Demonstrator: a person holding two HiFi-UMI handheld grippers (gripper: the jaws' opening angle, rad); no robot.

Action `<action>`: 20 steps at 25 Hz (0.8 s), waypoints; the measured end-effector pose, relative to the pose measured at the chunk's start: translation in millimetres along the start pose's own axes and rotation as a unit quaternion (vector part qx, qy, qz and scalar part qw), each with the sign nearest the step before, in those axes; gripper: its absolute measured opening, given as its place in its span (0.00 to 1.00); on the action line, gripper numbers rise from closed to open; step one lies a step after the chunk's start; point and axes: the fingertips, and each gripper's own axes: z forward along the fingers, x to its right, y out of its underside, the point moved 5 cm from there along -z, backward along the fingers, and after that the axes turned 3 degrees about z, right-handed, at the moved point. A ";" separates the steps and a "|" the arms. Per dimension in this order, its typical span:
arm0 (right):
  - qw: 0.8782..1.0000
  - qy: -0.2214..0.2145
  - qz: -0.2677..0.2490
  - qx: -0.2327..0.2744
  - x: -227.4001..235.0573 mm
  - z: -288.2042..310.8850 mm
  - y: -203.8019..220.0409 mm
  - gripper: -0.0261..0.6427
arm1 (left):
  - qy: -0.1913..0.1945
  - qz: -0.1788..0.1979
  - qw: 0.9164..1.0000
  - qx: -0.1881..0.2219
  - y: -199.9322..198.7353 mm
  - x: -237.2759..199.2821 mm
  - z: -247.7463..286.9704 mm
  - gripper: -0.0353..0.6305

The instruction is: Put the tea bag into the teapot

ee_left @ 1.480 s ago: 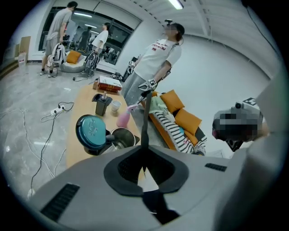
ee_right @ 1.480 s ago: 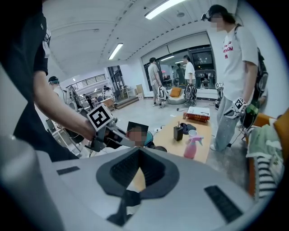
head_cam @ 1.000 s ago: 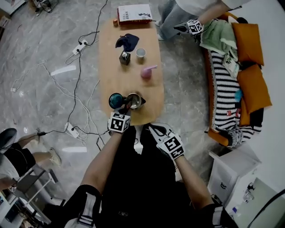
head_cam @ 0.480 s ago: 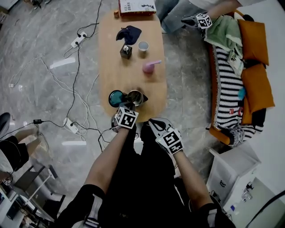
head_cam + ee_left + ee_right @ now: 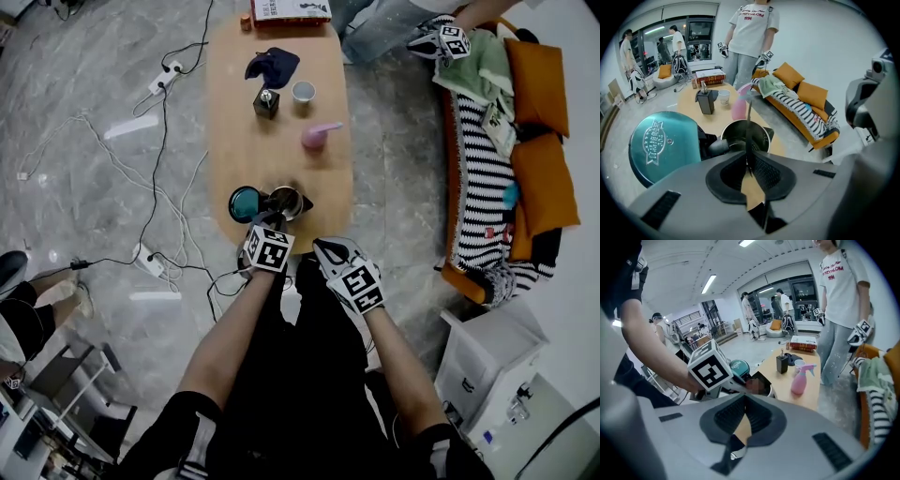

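The steel teapot (image 5: 286, 202) stands open at the near end of the wooden table (image 5: 234, 141), its teal lid (image 5: 245, 203) lying beside it on the left. My left gripper (image 5: 266, 223) hovers at the pot's near rim. In the left gripper view its jaws (image 5: 749, 161) are shut on the tea bag (image 5: 748, 117), a thin dark strip seen edge-on that rises in front of the teapot's mouth (image 5: 759, 133). My right gripper (image 5: 328, 248) hangs off the table's near edge, right of the pot, shut with nothing in it (image 5: 744, 401).
Farther along the table stand a pink spray bottle (image 5: 313, 137), a white cup (image 5: 302, 91), a black dispenser bottle (image 5: 265, 101), a dark cloth (image 5: 270, 66) and a book (image 5: 291, 9). Cables and power strips (image 5: 148, 265) cross the floor at left. A sofa (image 5: 511, 150) lines the right side. Another person (image 5: 394, 23) stands beyond the table.
My left gripper has shifted slightly right and closer to the teapot. The right gripper has edged up toward the table's edge. Both stay shut.
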 end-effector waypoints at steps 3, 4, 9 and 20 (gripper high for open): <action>0.999 -0.006 -0.039 -0.013 10.2 13.8 -5.1 0.06 | 0.001 -0.002 1.000 0.009 -0.3 0.1 -0.7 0.09; 0.998 -0.005 -0.055 -0.018 13.6 18.3 -7.9 0.08 | 0.002 -0.005 1.000 0.012 -0.1 0.4 -1.3 0.09; 0.977 -0.013 -0.207 -0.052 22.9 44.4 -27.2 0.23 | -0.001 -0.008 1.000 0.023 3.8 -0.2 -5.2 0.09; 0.787 -0.101 -0.588 -0.156 23.3 105.3 -41.2 0.23 | -0.011 0.057 0.998 0.027 2.0 1.9 -3.7 0.09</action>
